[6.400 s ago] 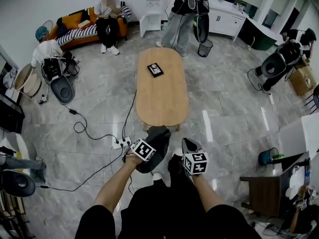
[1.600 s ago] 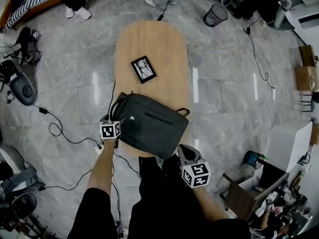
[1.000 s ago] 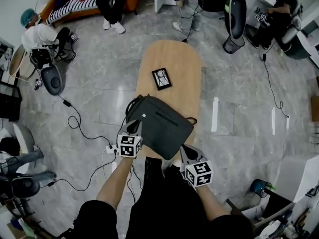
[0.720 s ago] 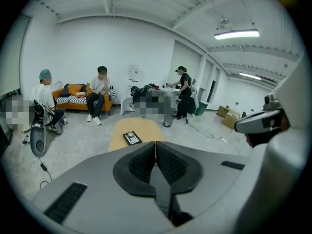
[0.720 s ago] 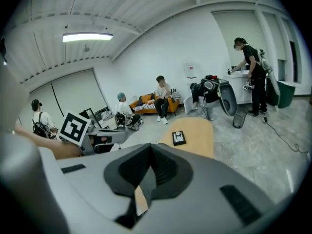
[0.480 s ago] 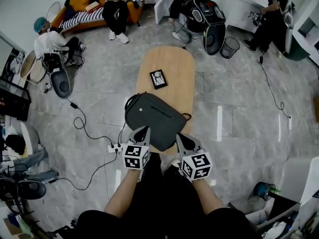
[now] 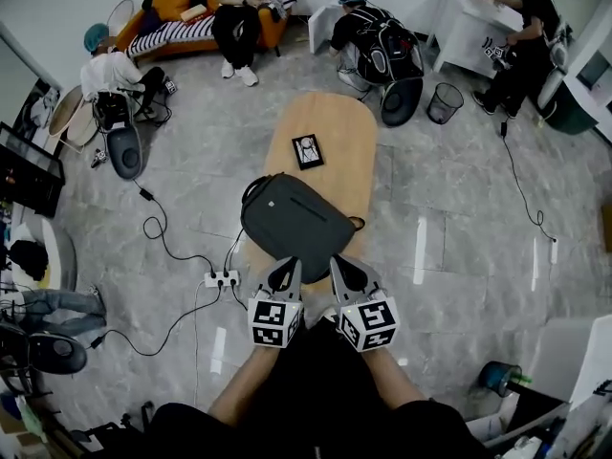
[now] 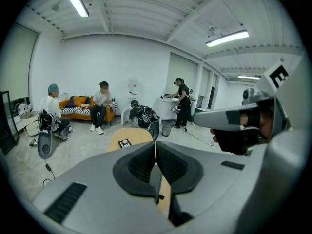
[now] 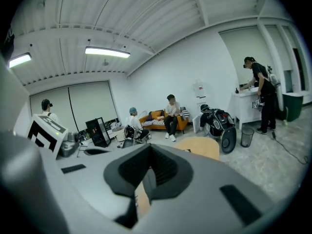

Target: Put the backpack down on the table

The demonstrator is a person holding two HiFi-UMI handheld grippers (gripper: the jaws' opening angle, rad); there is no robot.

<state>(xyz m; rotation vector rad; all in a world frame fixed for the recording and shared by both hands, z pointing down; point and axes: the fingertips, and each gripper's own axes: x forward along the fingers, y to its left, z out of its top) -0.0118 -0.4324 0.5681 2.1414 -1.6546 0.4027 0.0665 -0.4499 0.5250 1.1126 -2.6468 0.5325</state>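
The left gripper [image 8: 155,146] fills the lower half, its ribbed black pads pressed flat together with nothing between them. Just past the tips, toward 11 o'clock, a wooden table [image 8: 140,135] carries a small black picture frame [image 8: 125,143]. Far off at 10 o'clock, one person [image 8: 101,109] sits on an orange sofa [image 8: 78,112], and a person in a teal cap [image 8: 50,106] sits nearby. At 1 o'clock a standing person [image 8: 183,107] faces a white counter [image 8: 168,103]. The right gripper [image 8: 201,115] reaches in at 3 o'clock.
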